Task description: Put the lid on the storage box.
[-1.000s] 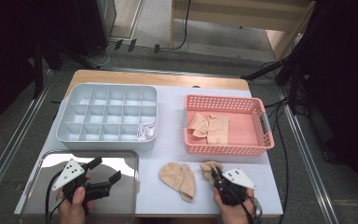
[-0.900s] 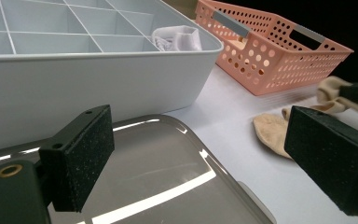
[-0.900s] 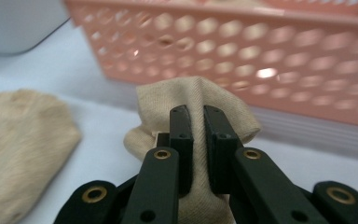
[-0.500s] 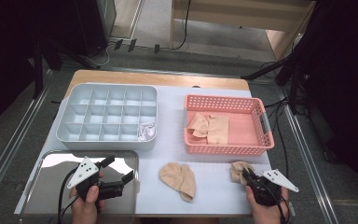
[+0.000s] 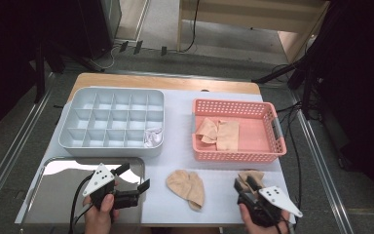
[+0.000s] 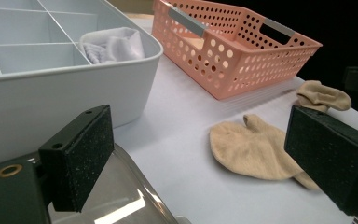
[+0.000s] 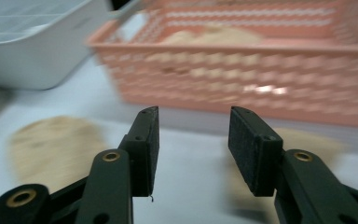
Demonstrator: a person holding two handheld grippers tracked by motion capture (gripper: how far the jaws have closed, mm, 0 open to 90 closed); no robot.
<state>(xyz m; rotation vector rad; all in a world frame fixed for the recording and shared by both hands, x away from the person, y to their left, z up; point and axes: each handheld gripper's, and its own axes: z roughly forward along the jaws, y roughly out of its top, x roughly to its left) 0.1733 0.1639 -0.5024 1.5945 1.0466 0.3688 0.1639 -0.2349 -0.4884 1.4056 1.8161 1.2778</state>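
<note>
R gripper [image 5: 247, 184], jaws just been opening, nothing between them; crumpled sock [image 5: 251, 176] at its 12, touching tips. Flat sock [image 5: 187, 187] mid-table, long axis 10–4, at 3 from L gripper [image 5: 132, 178], spread, empty. R nearer both.

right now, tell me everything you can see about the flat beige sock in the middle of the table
The flat beige sock is a soft knit piece, spread out limp on the white table cover, its rounded end toward the pink basket and its narrower end toward the person. It lies between the two grippers, near the front edge, right of the metal tray. Nothing touches it but the cover; a second, crumpled sock lies apart at its right.
</note>
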